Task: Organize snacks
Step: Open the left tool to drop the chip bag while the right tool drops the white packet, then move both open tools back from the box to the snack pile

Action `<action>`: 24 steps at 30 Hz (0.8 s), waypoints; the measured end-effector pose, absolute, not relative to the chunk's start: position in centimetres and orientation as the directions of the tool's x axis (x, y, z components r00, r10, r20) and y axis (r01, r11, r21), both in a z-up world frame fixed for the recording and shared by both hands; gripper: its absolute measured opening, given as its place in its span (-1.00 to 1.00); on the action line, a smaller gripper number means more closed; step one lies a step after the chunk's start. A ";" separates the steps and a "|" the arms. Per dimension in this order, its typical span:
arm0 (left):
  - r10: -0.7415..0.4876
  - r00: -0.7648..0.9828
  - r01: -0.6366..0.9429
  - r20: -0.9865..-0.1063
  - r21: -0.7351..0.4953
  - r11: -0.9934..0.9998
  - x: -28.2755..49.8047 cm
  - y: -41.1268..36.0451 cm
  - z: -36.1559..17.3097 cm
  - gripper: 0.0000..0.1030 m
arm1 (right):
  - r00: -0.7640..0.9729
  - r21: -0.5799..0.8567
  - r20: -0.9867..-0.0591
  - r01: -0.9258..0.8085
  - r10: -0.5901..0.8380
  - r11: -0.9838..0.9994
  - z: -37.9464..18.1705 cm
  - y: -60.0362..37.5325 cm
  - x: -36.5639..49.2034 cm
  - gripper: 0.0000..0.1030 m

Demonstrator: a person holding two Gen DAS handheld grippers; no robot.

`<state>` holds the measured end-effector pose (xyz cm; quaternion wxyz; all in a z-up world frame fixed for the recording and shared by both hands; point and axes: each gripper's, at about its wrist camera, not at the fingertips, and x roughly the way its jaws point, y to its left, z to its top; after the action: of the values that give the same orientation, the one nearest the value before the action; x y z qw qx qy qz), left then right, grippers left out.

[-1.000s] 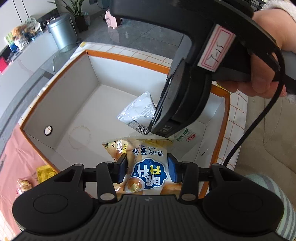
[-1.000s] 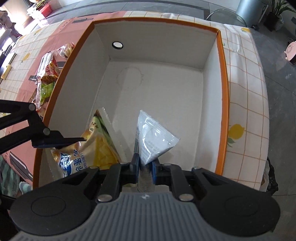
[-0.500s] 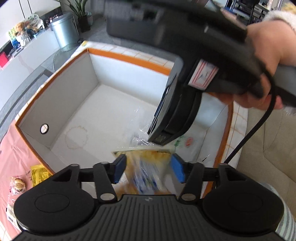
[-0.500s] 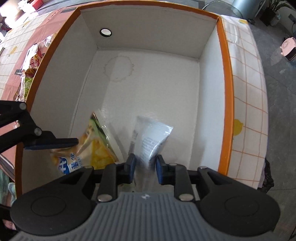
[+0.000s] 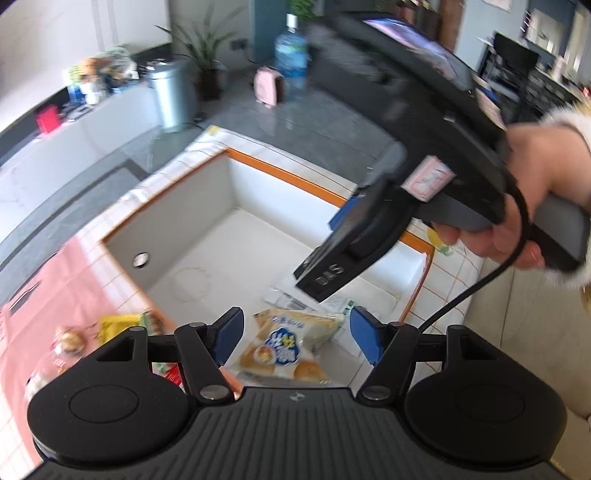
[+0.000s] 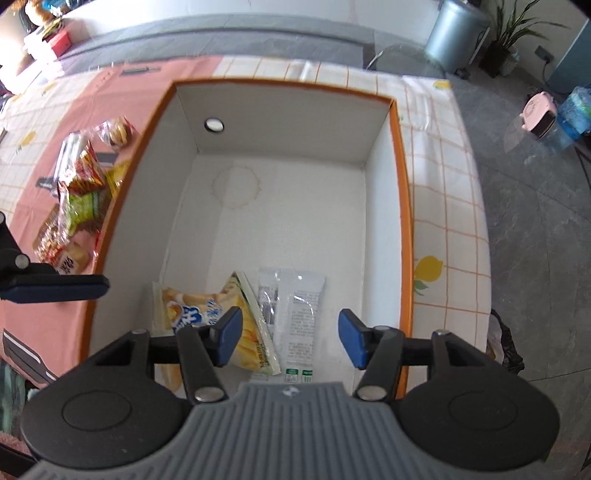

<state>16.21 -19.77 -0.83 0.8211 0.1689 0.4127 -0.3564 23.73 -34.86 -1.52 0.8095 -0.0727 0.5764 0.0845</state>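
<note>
A white box with an orange rim [image 6: 400, 177] stands on the tiled tablecloth; it also shows in the left wrist view [image 5: 280, 170]. A yellow-and-blue snack bag [image 5: 291, 347] lies on the box floor at its near end, also seen in the right wrist view [image 6: 207, 314]. A clear white packet [image 6: 299, 314] lies next to it, partly visible in the left wrist view [image 5: 284, 299]. My left gripper [image 5: 295, 336] is open and empty above the yellow bag. My right gripper [image 6: 288, 336] is open and empty above the white packet.
Several loose snack bags [image 6: 81, 184] lie on the pink cloth left of the box; some show in the left wrist view [image 5: 110, 325]. The right gripper's body and the hand [image 5: 517, 206] fill the upper right of the left wrist view. A bin [image 6: 458, 33] stands on the floor beyond.
Both grippers have opened and let go of their bags, which now lie on the box floor. Both grippers have lifted up and back from the box.
</note>
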 end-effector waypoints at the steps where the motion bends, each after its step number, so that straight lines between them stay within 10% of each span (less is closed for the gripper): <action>1: -0.444 0.418 0.710 -0.792 -0.020 0.704 16.0 -19.1 -0.4 0.51 | 0.345 -0.020 -0.937 -0.215 0.056 0.976 -0.9 -34.5 23.3 0.08; 24: -0.199 0.638 0.270 -0.744 -0.026 0.963 10.2 -0.9 1.8 0.51 | 0.620 0.182 -0.733 -0.219 0.280 0.959 2.9 -20.3 10.1 0.25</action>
<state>10.24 -0.90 1.79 0.9038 0.0437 0.4054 -0.1297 10.12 -20.26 2.85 0.8991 0.0373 0.4135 0.1388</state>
